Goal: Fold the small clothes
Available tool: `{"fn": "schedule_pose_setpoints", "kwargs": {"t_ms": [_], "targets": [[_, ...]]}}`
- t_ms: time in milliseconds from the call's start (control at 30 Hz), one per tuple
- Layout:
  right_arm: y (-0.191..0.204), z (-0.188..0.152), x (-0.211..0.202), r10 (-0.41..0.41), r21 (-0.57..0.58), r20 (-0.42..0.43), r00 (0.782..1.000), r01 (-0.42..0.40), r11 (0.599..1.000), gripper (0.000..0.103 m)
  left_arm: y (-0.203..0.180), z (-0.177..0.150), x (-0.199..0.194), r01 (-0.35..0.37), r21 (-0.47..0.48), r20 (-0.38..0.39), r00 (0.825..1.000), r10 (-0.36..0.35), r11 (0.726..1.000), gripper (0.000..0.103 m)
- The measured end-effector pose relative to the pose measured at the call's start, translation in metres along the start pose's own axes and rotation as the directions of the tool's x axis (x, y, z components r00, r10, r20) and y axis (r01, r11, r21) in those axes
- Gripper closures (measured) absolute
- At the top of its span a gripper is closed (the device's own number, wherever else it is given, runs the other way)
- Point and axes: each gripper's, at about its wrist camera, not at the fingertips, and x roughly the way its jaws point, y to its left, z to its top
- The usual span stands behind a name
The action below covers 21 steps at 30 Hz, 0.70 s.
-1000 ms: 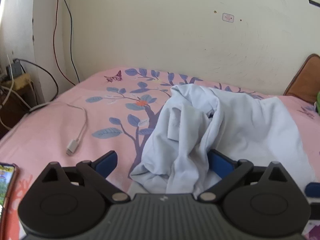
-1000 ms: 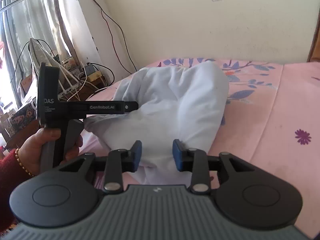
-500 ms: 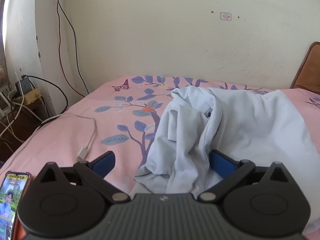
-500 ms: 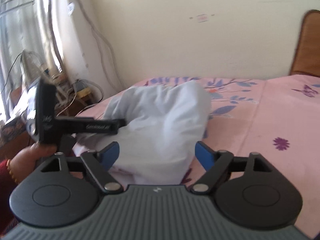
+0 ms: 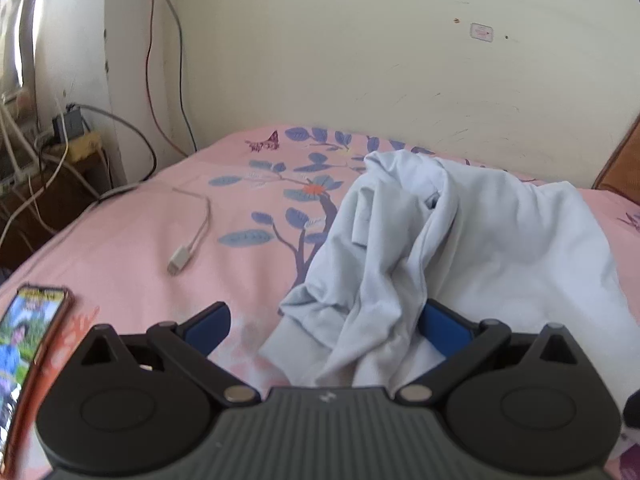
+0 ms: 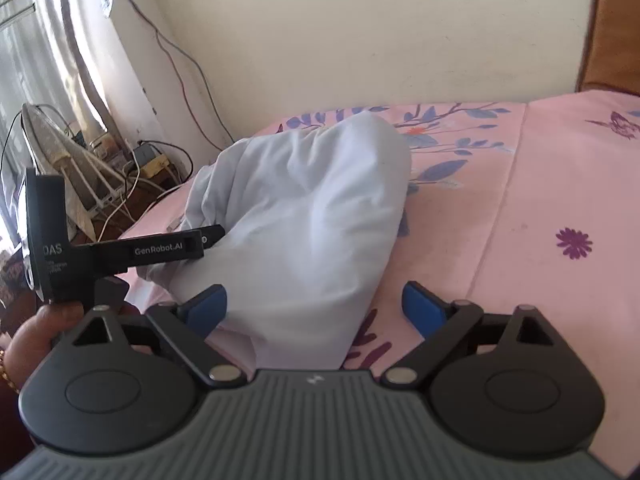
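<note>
A pale blue garment lies bunched in a heap on the pink flowered bed sheet. My left gripper stands open at its near left edge, with a cuff and loose folds lying between the blue pads. The left pad is clear of the cloth. In the right wrist view the garment rises as a rounded mound. My right gripper is opening wide, and the mound's lower edge sits between the pads without being pressed. The left gripper, held by a hand, reaches into the cloth from the left.
A phone with a lit screen lies at the bed's near left edge, a white charging cable beyond it. Tangled wires and a low table stand by the wall on the left, with a fan. A brown headboard is on the right.
The right gripper's jaws went from narrow around the garment's lower edge to wide apart, letting the cloth go. The left gripper stayed open in nearly the same place.
</note>
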Motion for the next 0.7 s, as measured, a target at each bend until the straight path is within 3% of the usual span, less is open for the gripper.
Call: {"fn": "schedule_pose_setpoints", "kwargs": {"t_ms": [367,700], "targets": [[0.009,-0.001,0.004,-0.028,-0.072,-0.023,0.999,0.026,0.997,0.0,0.015,-0.009,-0.004,0.059,-0.098,-0.019,0.998,-0.061,0.993,0.0],[0.023,-0.001,0.015,-0.087,-0.185,-0.062,0.994,0.074,0.98,0.0,0.005,-0.016,-0.014,0.02,-0.046,-0.038,0.999,-0.022,0.999,0.0]]}}
